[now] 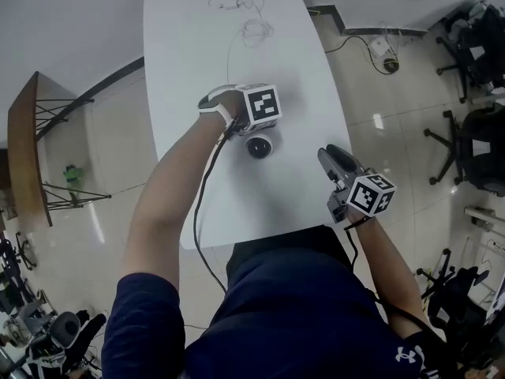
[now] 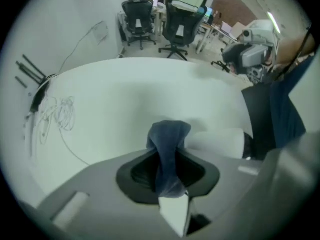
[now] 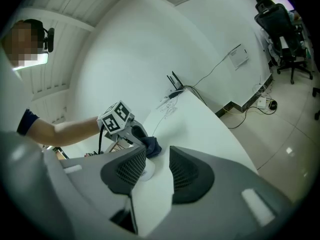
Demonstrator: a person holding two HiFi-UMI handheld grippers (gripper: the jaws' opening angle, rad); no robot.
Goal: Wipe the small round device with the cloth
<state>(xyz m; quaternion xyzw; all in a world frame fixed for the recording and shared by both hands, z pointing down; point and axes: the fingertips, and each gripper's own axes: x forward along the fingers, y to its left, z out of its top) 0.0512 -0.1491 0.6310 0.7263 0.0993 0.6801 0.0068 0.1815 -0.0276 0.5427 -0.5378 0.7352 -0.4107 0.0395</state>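
Note:
The small round device [image 1: 259,146] is white with a dark centre and sits on the white table [image 1: 205,61], just nearer to me than my left gripper [image 1: 256,118]. That gripper points straight down. It is shut on a dark blue cloth [image 2: 167,149], which bunches up past the jaws. The device's white body [image 2: 220,141] lies just right of the cloth; whether they touch I cannot tell. My right gripper [image 1: 331,156] hovers near the table's right edge, open and empty. In the right gripper view [image 3: 157,164] the cloth [image 3: 151,146] and device [image 3: 146,168] show beyond its left jaw.
Loose cables [image 1: 251,28] lie at the table's far end, with a router [image 3: 175,82] there. Office chairs [image 1: 477,144] stand on the tiled floor at the right. A wooden rack [image 1: 28,140] stands left of the table.

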